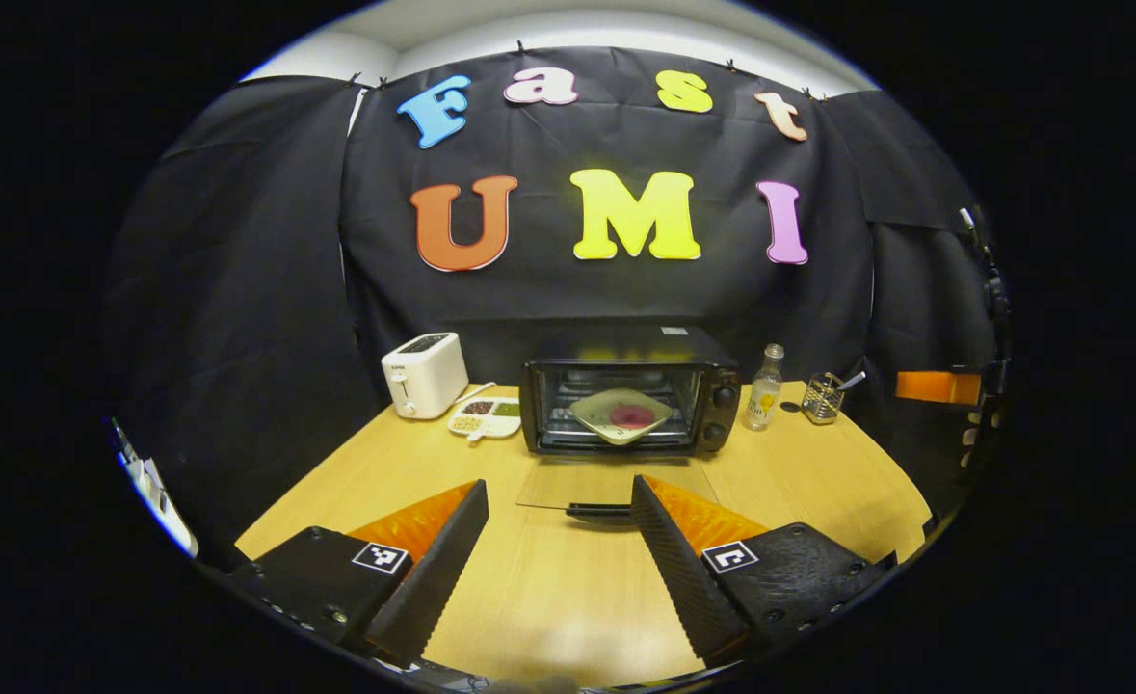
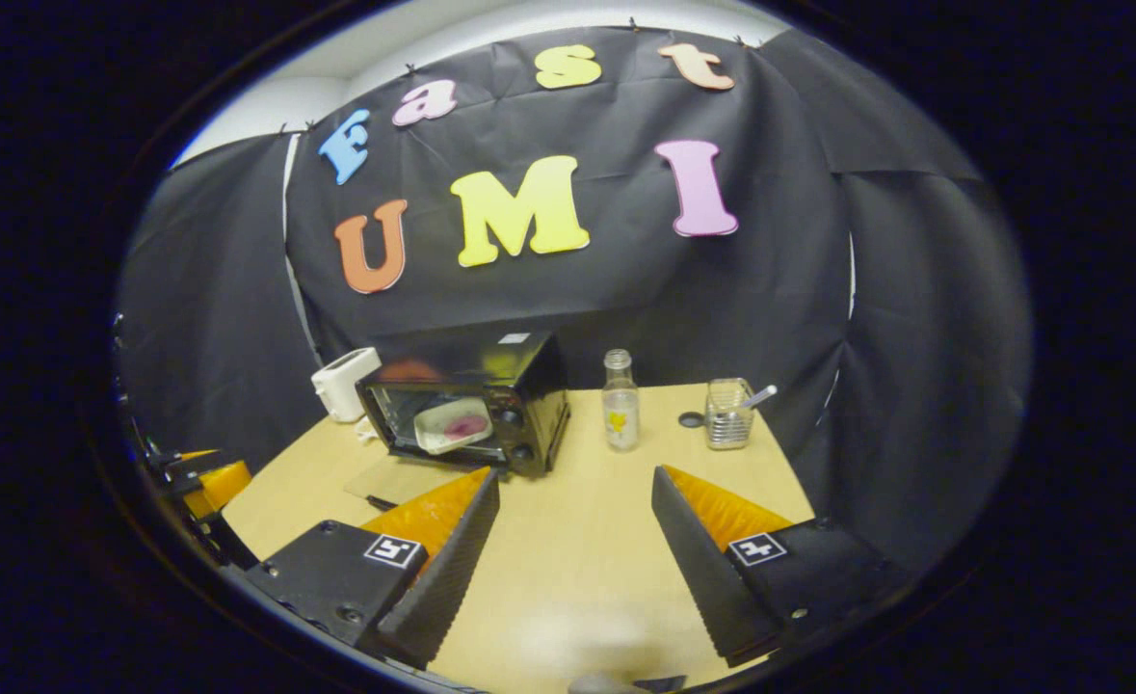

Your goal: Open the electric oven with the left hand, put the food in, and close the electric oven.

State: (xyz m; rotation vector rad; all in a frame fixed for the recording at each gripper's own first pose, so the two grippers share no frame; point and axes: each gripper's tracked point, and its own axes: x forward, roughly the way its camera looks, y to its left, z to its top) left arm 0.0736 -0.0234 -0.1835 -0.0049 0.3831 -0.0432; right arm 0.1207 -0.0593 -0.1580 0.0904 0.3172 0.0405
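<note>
Oven [image 1: 628, 402] open — plate [image 1: 620, 413] inside, apparently holding food.

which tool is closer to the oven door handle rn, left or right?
Left. The left tool faces the black electric oven head-on, the dark handle of the dropped glass door lying just beyond its fingertips. The right tool sits off to the oven's right, handle past its left finger.

The contents of the white compartment dish [image 1: 486, 417] beside the black electric oven [image 1: 625, 400] are too small to identify. In the right gripper view, the oven hides most of the white toaster [image 2: 344, 382].
</note>
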